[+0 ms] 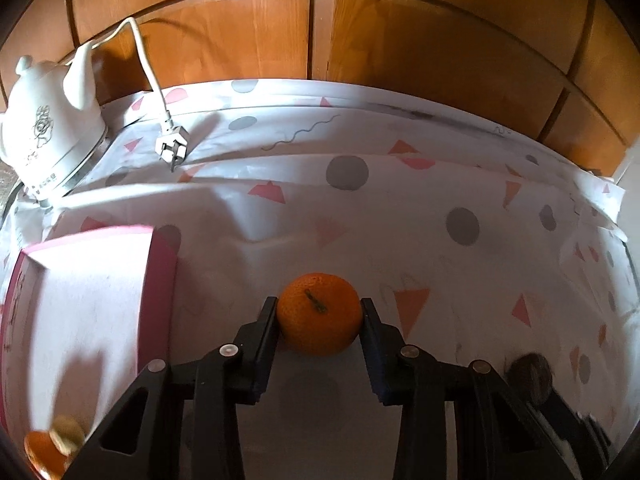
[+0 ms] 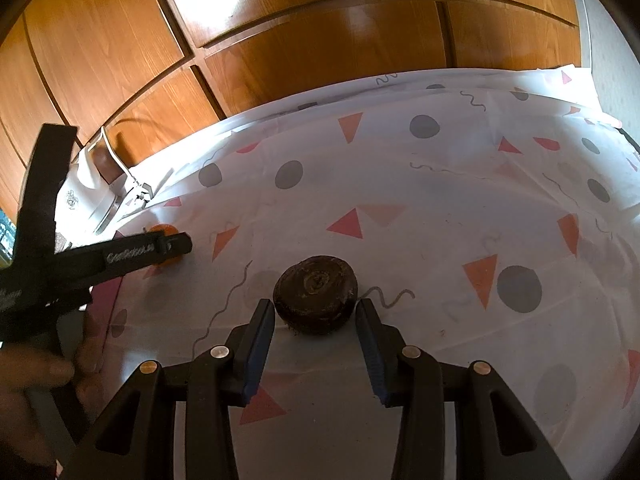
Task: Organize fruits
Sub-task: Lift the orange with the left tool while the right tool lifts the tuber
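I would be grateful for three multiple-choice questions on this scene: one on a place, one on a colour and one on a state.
1. In the left wrist view, where is the pink-sided box relative to the mandarin?
A. To its right
B. To its left
C. Behind it, against the cabinet

2. What colour is the round fruit between the fingers of the right gripper?
A. Dark brown
B. Green
C. Yellow

3. In what state is the white plug?
A. Pushed into a socket
B. Hanging off the table edge
C. Lying loose on the tablecloth

Answers:
1 B: the box fills the lower left and the mandarin sits at centre.
2 A: its skin is dark brown all over.
3 C: its prongs are bare and it rests on the cloth.
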Tool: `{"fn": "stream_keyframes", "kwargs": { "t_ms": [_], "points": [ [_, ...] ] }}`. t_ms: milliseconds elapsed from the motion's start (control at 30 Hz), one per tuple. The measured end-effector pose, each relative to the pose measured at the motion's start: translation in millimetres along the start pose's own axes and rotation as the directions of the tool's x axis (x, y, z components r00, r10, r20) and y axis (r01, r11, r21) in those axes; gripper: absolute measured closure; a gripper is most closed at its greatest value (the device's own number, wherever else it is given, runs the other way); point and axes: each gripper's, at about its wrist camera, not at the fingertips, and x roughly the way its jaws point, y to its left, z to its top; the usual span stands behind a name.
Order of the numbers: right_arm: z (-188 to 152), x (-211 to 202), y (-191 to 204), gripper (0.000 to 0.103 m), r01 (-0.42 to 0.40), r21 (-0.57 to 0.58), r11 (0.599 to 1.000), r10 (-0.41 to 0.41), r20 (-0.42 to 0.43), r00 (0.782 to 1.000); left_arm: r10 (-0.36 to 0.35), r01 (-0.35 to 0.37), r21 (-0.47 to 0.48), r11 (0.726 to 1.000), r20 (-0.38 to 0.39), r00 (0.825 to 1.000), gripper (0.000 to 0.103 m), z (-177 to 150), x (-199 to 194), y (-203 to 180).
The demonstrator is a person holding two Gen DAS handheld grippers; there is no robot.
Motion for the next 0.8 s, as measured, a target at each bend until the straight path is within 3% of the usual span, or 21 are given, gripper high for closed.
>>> {"fn": "stream_keyframes", "kwargs": {
  "t_ms": [400,800],
  "points": [
    [3.8,2.6,9.4,0.058,0.035,-0.084,0.996,-0.038,-0.040,0.998,-0.051,0.048,0.058,0.997,0.055,0.997,0.064,-48.6,-48.2,-18.8],
    [7.2,4.6,19.9,0.058,0.091,-0.198,0.976,-0.101,-0.042,0.994,-0.037,0.035,0.056,0.998,0.039,0.999,0.064,-71.0,-41.2,-20.9]
  ]
}}
